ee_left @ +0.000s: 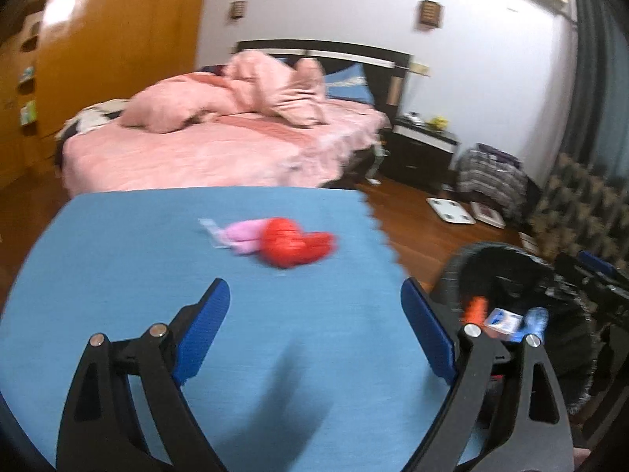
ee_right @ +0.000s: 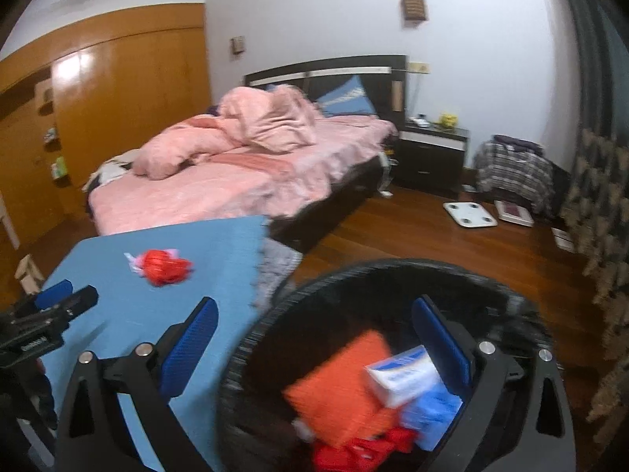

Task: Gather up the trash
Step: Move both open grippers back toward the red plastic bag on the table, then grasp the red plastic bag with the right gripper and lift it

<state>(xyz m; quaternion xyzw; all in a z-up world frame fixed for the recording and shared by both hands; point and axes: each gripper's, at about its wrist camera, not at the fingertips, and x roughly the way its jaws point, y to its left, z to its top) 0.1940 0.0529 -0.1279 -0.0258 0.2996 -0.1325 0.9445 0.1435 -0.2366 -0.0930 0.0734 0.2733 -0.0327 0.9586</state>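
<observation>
A crumpled red wrapper [ee_left: 293, 246] lies on the blue table [ee_left: 118, 275] with a pink wrapper [ee_left: 243, 236] touching its left side. My left gripper [ee_left: 314, 303] is open and empty, above the table short of them. My right gripper [ee_right: 314, 318] is open and empty over the black trash bin [ee_right: 393, 271]. Inside the bin lie an orange packet [ee_right: 346, 385], a white and blue carton [ee_right: 405, 373] and red scraps [ee_right: 361, 452]. The red wrapper [ee_right: 165, 267] and the left gripper [ee_right: 59, 295] also show in the right wrist view.
The bin [ee_left: 507, 263] stands off the table's right edge on a wooden floor [ee_right: 412, 236]. A pink bed [ee_left: 220, 149] lies behind the table. A nightstand [ee_right: 432, 153], white scales [ee_right: 469, 214] and a cloth-covered chair [ee_right: 515, 173] stand at the far right.
</observation>
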